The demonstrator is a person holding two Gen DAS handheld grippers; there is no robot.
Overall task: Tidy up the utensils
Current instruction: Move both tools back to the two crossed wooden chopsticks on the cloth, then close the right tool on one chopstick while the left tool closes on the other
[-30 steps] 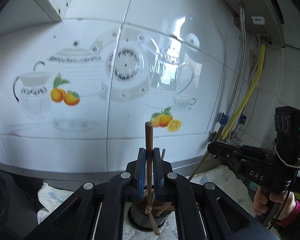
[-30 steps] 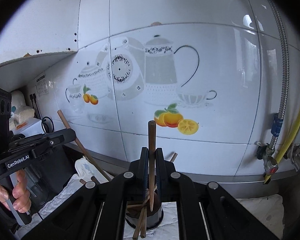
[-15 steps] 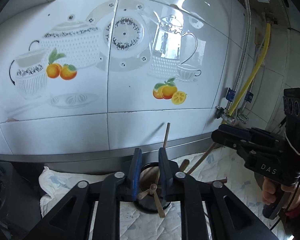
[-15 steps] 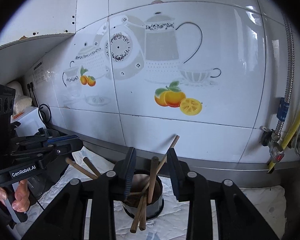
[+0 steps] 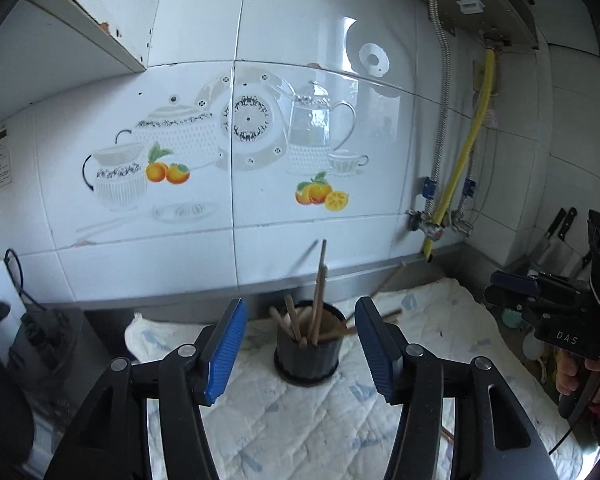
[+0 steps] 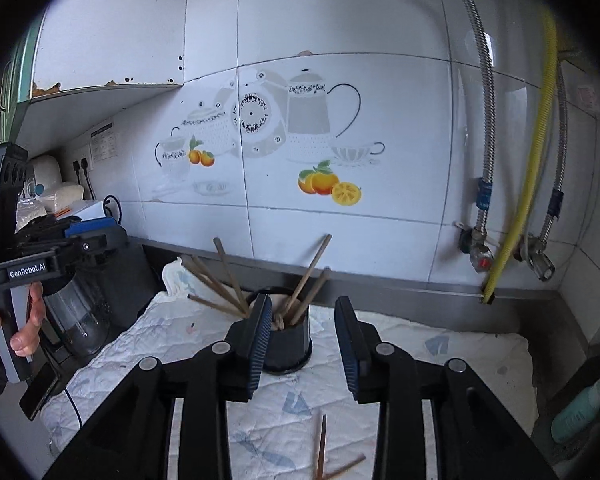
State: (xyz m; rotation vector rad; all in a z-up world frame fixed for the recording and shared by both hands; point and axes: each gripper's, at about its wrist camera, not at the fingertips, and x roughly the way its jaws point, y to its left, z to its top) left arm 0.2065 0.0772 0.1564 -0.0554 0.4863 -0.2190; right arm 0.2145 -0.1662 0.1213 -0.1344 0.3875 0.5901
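A dark utensil holder (image 5: 307, 354) stands on a white quilted cloth (image 5: 300, 432) and holds several wooden chopsticks (image 5: 318, 292). It also shows in the right wrist view (image 6: 287, 340), with chopsticks (image 6: 228, 280) fanning out of it. My left gripper (image 5: 300, 350) is open and empty, just in front of the holder. My right gripper (image 6: 302, 340) is open and empty, its fingers flanking the holder from the near side. Two loose chopsticks (image 6: 322, 446) lie on the cloth (image 6: 148, 344) near my right gripper.
A tiled wall (image 5: 236, 200) is close behind the holder. Pipes and a yellow hose (image 6: 532, 184) hang at right. A blender jar (image 6: 76, 316) stands left of the cloth. Knives (image 5: 556, 228) hang at far right. A green bottle (image 6: 580, 408) lies at lower right.
Both grippers opened and let their chopsticks drop into the holder, then drew back and up from it.
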